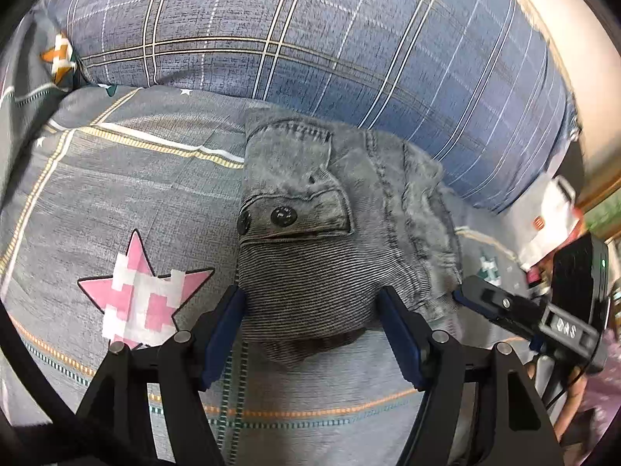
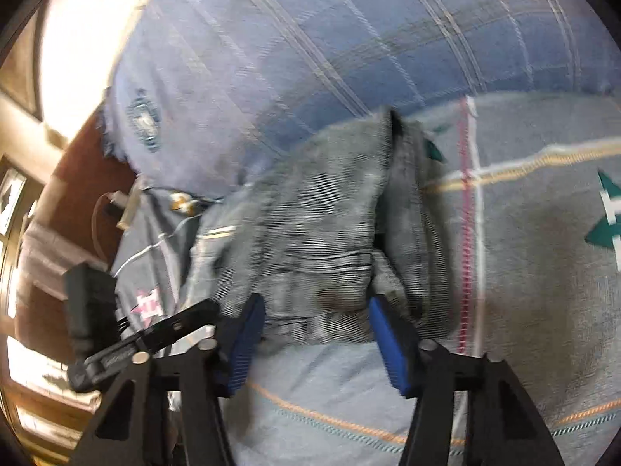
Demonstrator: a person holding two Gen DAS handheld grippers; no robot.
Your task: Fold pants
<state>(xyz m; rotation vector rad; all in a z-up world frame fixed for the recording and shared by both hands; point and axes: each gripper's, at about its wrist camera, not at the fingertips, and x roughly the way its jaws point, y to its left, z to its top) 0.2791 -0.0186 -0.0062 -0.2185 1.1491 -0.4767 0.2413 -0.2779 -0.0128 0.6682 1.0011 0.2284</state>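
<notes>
- Pants (image 1: 330, 233): grey denim, folded into a compact bundle, lying on the bed's grey patterned sheet (image 1: 116, 194), right up against the blue plaid pillow (image 1: 310, 39) behind.
- Two dark buttons (image 1: 283, 216) on a pocket flap face up in my left wrist view.
- Left gripper (image 1: 310, 303): I see it low over the sheet, pointing at the bundle's near edge, jaws apart, one blue pad on each side of the fabric; whether the pads touch the cloth I can't tell.
- Right gripper (image 2: 316, 310): jaws also spread wide, straddling the near edge of the pants (image 2: 318, 233); this view is blurred, contact unclear.
- Right gripper shows in the left view (image 1: 543, 310), coming in from the right side, tip close to the bundle's right edge.
- Pink star print (image 1: 143, 291) on the sheet sits left of the left jaws.
</notes>
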